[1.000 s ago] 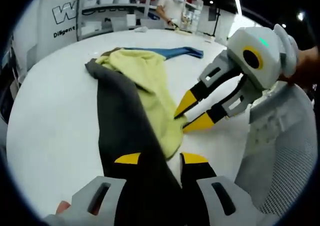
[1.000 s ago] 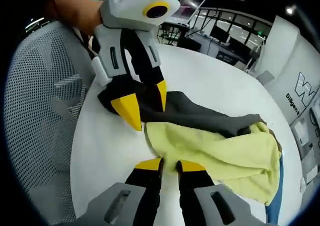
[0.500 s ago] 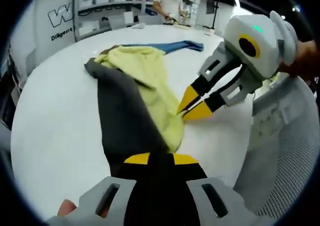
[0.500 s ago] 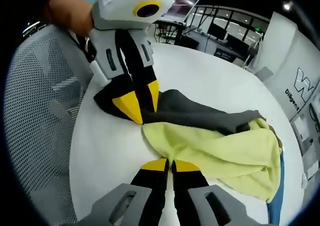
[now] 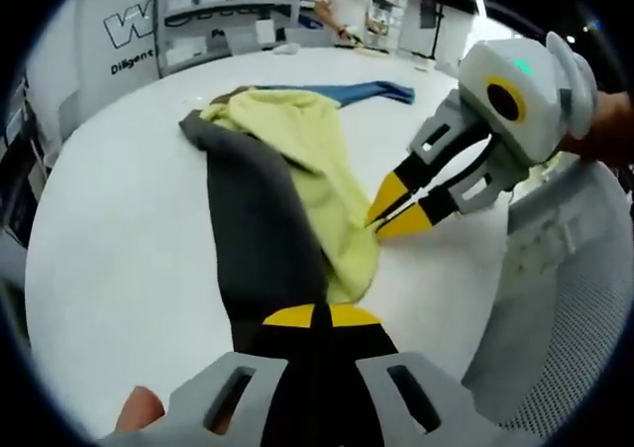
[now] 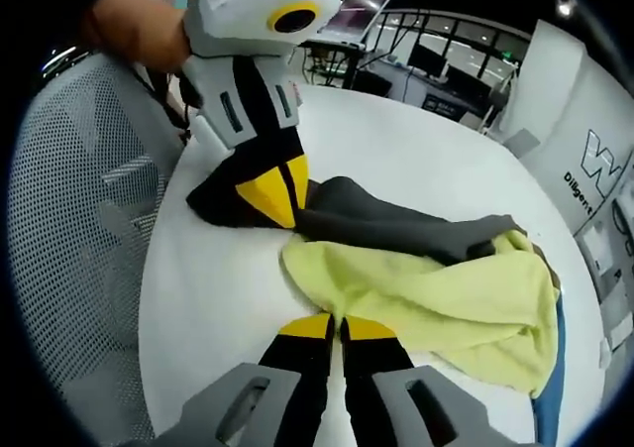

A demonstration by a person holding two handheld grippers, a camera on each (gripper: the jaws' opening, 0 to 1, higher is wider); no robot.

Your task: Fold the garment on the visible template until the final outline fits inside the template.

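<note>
Pinching the limp, light garment (image 5: pixel 287 199) at its near hem, both claws were clamped tight: left claw (image 5: pixel 313 315) on grey, right claw (image 6: pixel 342 326) on yellow.

On the one white table (image 5: pixel 119 229): three cloth pieces, namely one dark grey garment (image 5: pixel 263 234), one yellow garment (image 5: pixel 317 165), one blue garment (image 5: pixel 357 92) (mostly hidden behind the yellow); two grippers, left gripper (image 5: pixel 313 315) and right gripper (image 6: pixel 341 326); one mesh chair (image 6: pixel 74 229); one person (image 5: pixel 347 1) in the background.

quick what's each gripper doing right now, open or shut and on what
Left gripper: shut on the dark grey cloth.
Right gripper: shut on the yellow cloth.
</note>
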